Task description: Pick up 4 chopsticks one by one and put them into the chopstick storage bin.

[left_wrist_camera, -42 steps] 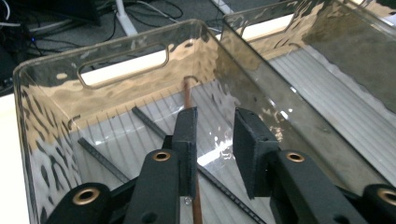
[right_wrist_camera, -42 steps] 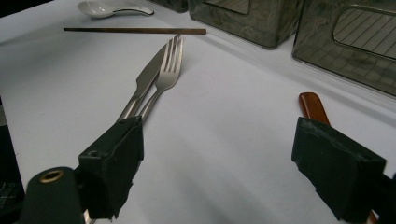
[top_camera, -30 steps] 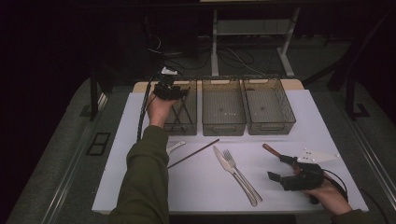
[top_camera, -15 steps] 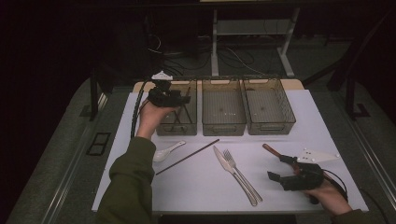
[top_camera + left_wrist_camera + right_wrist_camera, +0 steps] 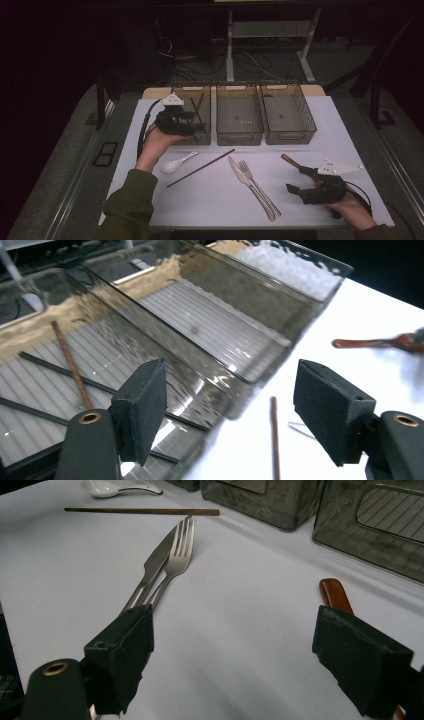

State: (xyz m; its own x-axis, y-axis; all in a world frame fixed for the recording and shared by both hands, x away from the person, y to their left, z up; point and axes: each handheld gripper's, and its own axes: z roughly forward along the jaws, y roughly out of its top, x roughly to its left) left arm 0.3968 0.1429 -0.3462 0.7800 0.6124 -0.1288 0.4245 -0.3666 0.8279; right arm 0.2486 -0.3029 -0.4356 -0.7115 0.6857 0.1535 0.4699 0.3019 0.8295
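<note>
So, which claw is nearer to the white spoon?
Left. The left claw hovers by the left bin, just beyond the white spoon. The right claw rests far across the table, past the fork.

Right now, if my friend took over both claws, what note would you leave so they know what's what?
Left claw: open and empty, jaws just been opening, at the near end of the left bin.
Right claw: open, empty, low over the mat beside the brown-handled utensil.
Done: chopsticks lie in the left bin.
Left: one chopstick, white soup spoon, knife, fork and the brown-handled utensil still lie on the white mat. Middle bin and right bin look empty.
</note>
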